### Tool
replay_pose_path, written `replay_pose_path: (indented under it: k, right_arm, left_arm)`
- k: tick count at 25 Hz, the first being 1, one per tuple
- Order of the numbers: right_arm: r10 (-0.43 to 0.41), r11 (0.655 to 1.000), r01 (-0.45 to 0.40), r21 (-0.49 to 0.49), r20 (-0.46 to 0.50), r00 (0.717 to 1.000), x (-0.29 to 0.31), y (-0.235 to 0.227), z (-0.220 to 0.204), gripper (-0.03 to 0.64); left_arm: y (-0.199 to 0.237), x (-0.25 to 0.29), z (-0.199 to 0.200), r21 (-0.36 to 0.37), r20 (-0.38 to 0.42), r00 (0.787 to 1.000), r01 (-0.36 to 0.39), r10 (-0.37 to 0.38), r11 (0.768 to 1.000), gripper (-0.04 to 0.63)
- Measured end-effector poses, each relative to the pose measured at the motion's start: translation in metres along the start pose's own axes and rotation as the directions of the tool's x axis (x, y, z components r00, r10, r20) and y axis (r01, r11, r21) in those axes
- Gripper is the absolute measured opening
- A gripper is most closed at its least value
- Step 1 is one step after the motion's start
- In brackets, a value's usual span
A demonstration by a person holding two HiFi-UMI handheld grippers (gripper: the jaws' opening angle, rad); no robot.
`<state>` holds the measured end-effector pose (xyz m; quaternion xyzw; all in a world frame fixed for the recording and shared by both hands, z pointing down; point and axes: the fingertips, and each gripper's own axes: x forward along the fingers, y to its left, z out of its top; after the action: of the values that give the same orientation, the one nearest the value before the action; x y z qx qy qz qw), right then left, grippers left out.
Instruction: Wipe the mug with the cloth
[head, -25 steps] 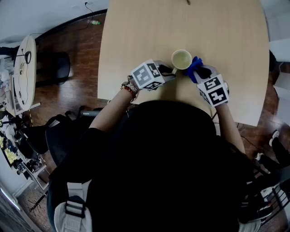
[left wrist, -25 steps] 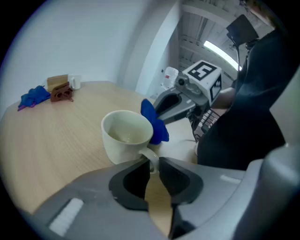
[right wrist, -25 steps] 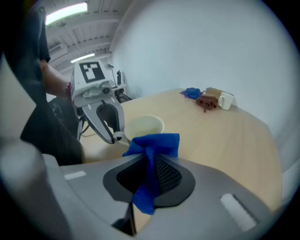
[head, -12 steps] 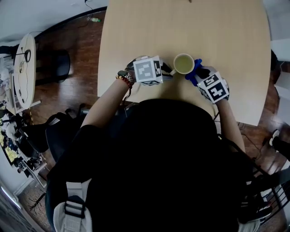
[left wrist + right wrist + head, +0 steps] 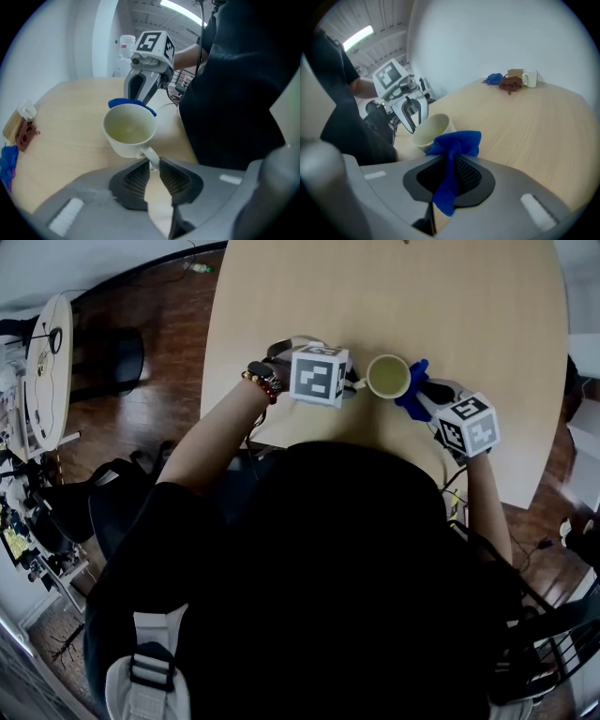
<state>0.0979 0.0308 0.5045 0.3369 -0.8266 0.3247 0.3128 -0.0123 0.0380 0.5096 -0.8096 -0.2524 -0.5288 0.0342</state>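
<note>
A cream mug (image 5: 388, 377) stands upright on the light wooden table (image 5: 394, 296), near its front edge. My left gripper (image 5: 151, 165) is shut on the mug's handle (image 5: 151, 156); the mug (image 5: 129, 130) is empty inside. My right gripper (image 5: 451, 165) is shut on a blue cloth (image 5: 454, 149), whose bunched end touches the side of the mug (image 5: 431, 131) facing that gripper. In the head view the blue cloth (image 5: 412, 390) lies against the mug's right side, between the mug and the right gripper (image 5: 433, 397). The left gripper (image 5: 352, 383) sits at the mug's left.
At the table's far side lie a small white cup (image 5: 530, 78), a brown cloth (image 5: 510, 83) and another blue cloth (image 5: 493, 78). A person's dark torso (image 5: 347, 568) fills the near side. Chairs (image 5: 117, 367) and a round side table (image 5: 49, 381) stand on the wooden floor to the left.
Both grippers, the mug and the cloth have shifted slightly to the right on the table. The cloth has stayed against the mug's right side.
</note>
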Motion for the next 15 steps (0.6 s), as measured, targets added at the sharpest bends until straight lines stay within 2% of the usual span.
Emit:
replay_pose_path:
  k: [2, 5, 10, 15]
  right_arm:
    - [0.026, 0.999, -0.028, 0.041, 0.059, 0.998, -0.013, -0.002, 0.011, 0.048]
    - [0.052, 0.997, -0.057, 0.051, 0.085, 0.995, -0.022, -0.007, 0.022, 0.048]
    - [0.11, 0.993, -0.112, 0.039, 0.036, 0.993, -0.012, -0.008, 0.018, 0.048]
    - [0.127, 0.991, -0.126, 0.034, -0.039, 0.991, 0.002, -0.017, 0.012, 0.048]
  left_arm:
    - [0.009, -0.006, 0.01, 0.069, 0.005, 1.0, -0.022, 0.022, 0.997, 0.074]
    - [0.014, -0.005, 0.007, 0.099, -0.036, 0.999, -0.003, 0.007, 0.995, 0.072]
    - [0.012, 0.001, -0.01, 0.124, -0.132, 0.991, 0.032, -0.016, 0.992, 0.073]
    - [0.024, -0.005, -0.01, 0.175, -0.148, 0.988, -0.013, 0.039, 0.984, 0.075]
